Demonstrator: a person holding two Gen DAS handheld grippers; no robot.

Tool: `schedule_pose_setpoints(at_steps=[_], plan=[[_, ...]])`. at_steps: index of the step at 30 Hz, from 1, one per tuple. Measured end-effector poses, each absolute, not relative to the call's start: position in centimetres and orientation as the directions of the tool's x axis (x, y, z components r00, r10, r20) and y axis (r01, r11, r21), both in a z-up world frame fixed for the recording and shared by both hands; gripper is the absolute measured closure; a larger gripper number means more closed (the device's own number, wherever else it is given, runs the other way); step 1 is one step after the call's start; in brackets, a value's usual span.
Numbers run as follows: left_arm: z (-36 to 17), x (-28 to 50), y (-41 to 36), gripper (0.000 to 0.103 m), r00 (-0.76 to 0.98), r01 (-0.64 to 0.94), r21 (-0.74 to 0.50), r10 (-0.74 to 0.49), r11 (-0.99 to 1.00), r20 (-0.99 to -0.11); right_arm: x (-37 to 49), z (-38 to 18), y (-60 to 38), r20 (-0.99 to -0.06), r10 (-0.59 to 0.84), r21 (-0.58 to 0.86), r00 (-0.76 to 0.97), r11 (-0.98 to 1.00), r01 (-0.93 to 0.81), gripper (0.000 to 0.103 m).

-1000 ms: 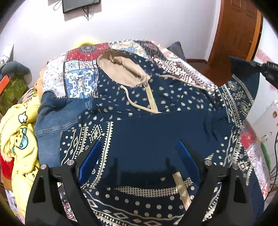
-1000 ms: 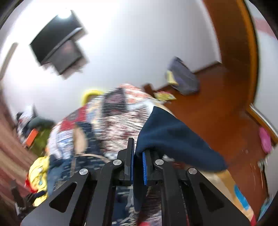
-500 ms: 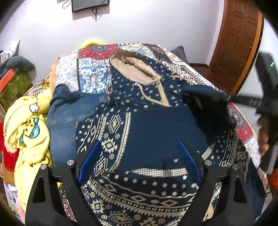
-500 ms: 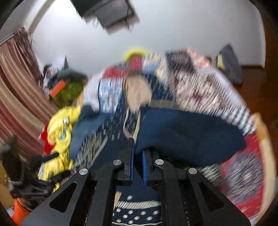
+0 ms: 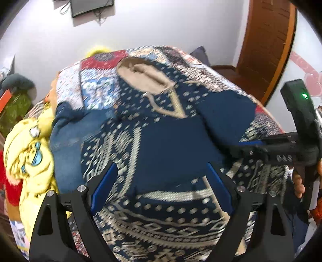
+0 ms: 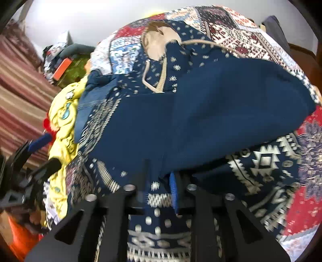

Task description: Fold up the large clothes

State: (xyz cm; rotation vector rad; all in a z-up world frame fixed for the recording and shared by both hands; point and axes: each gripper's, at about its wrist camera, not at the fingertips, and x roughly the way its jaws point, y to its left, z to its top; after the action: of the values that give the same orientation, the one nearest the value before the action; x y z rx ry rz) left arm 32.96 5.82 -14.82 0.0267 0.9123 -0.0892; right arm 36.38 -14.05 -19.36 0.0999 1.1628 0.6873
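With the navy patterned hooded garment [image 5: 161,145] spread on the patchwork-quilted bed [image 5: 96,86], the right claw [image 6: 159,191] grips its plain navy sleeve [image 6: 221,112] mid-fold across the chest, left claw [image 5: 161,185] wide and empty; next, lay the sleeve flat and release.

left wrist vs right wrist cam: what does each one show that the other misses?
Left wrist only: wooden door, wall screen, and the right claw from the side, shut on the sleeve. Right wrist only: striped curtain and the left claw, open. Both: patterned navy hoodie with its tan hood on the patchwork quilt, beside jeans and yellow cloth.
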Motion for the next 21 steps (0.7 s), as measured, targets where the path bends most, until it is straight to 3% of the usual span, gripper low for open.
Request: schedule_pose_setpoints(at_steps=[3,5,11,17,21], plan=[[-13.7,34.2,3.6,0.014,0.619,0.129,-0.014,-0.092,0.992,-0.780,35.4,-17.0,-16.2,-0.797,0.536,0.369,0.279,0.798,-0.477,0.073],[-12.9,35.3,1.6,0.014,0.625,0.164,-0.015,-0.116,0.986,-0.772,35.0,-15.4,-18.1,-0.783,0.519,0.334,0.342,0.815,-0.473,0.060],[-12.8,38.9,-4.9,0.014,0.590,0.288,0.006,-0.172,0.958,-0.789,34.5,-11.6,-25.1,-0.719,0.393,0.186,0.573,0.903,-0.387,0.058],[-15.0,41.8,-12.1,0.014,0.569,0.422,0.103,-0.175,0.901,-0.803,35.0,-11.8,-29.9,-0.715,0.246,0.096,0.655,0.962,-0.257,0.053],[-17.8,44.4,-17.0,0.030,0.521,0.501,0.144,-0.165,0.853,-0.837,35.6,-14.2,-32.6,-0.742,0.224,0.129,0.632,0.973,-0.193,0.052]])
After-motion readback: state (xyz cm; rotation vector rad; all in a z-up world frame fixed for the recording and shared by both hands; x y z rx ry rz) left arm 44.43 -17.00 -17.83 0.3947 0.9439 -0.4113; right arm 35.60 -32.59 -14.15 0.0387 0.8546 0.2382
